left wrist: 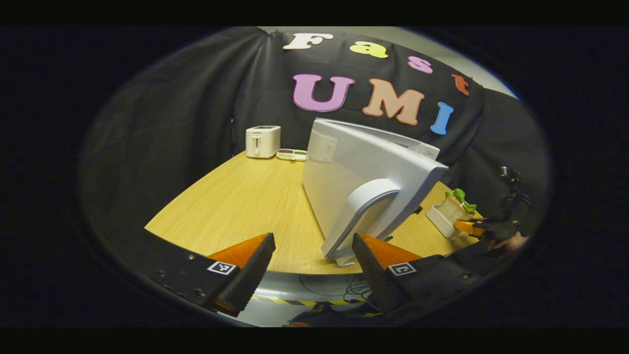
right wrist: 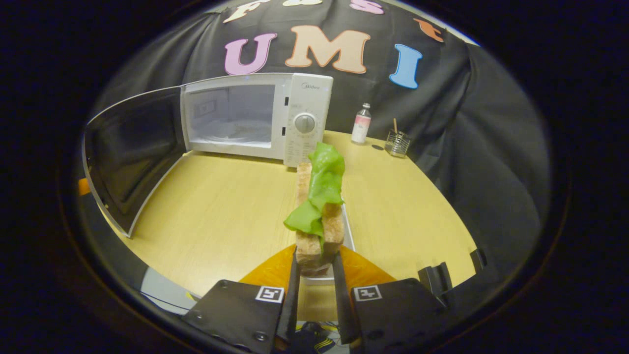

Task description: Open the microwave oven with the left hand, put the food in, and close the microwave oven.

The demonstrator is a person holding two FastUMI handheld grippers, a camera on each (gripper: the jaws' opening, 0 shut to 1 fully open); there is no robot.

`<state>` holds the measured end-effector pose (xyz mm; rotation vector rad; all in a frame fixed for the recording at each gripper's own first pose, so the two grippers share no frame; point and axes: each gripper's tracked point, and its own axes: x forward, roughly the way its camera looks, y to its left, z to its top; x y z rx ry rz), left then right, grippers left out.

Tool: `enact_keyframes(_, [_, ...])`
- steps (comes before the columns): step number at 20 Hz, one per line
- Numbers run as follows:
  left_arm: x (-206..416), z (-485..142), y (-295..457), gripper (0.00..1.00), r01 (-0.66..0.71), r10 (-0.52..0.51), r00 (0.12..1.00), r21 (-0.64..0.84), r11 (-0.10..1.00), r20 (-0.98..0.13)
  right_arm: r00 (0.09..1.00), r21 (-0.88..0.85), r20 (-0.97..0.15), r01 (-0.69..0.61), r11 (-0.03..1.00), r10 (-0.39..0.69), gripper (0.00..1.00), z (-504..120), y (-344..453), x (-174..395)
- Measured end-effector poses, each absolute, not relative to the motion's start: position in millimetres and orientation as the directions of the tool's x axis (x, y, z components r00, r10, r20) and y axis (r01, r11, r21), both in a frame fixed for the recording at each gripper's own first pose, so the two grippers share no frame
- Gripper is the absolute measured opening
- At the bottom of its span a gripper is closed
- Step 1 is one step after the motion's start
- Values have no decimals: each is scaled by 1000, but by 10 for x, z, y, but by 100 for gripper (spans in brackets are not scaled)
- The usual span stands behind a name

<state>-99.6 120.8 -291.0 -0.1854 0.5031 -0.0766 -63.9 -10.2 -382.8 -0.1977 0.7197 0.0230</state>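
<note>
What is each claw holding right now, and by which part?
The right claw grips the sandwich by its near, lower end, fingers on both bread sides. The left claw is open, holding nothing.

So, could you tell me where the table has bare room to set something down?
Bare wood lies between the open door, microwave and sandwich, and right of the sandwich, before the bottle. Behind the door, wood runs to the toaster.

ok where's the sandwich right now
In the right gripper view, the bread-and-green-lettuce sandwich is clamped in the right gripper above the wooden table, before the open white microwave.
</note>
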Motion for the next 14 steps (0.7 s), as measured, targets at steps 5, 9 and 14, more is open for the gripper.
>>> enact_keyframes(5, [-981,-2494,1341,96,58,-121,916,-171,984,-383,761,-227,-646,-114,967,-62,22,-3777,-91,-587])
enact_keyframes(9, [-960,-2172,1474,96,17,-75,941,-176,984,-331,769,-237,-636,-120,964,-60,29,-3620,-120,-516])
enact_keyframes(14, [-876,-1823,1416,97,27,-80,960,-197,980,-266,809,-233,-587,-140,962,-24,29,-3206,-72,-320])
